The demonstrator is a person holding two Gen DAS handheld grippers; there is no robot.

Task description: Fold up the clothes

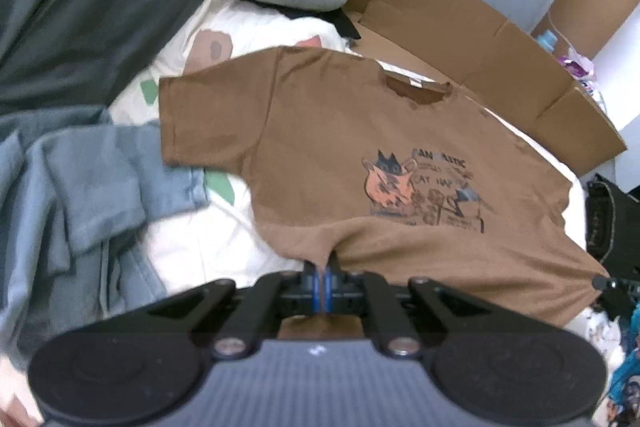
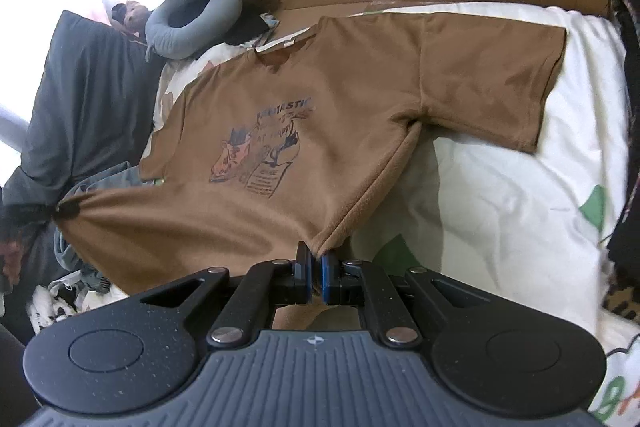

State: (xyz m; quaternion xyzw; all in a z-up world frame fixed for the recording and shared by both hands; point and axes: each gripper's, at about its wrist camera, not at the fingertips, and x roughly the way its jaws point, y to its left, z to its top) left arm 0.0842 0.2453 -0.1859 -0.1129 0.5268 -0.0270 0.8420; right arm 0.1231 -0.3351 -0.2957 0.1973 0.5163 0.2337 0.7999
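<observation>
Both grippers are clamped shut on the bottom hem of a brown T-shirt [image 1: 360, 155], the left gripper [image 1: 323, 277] pinching one corner and the right gripper [image 2: 316, 273] the other, while the shirt stretches away from the jaws, print side up, across a white bedspread [image 2: 500, 187]. The fold appears to be just starting, the hem gathered but not yet carried over. The next move likely calls for taking both corners forward together, away from the grippers toward the collar [image 1: 420, 93], keeping the hem taut and level.
</observation>
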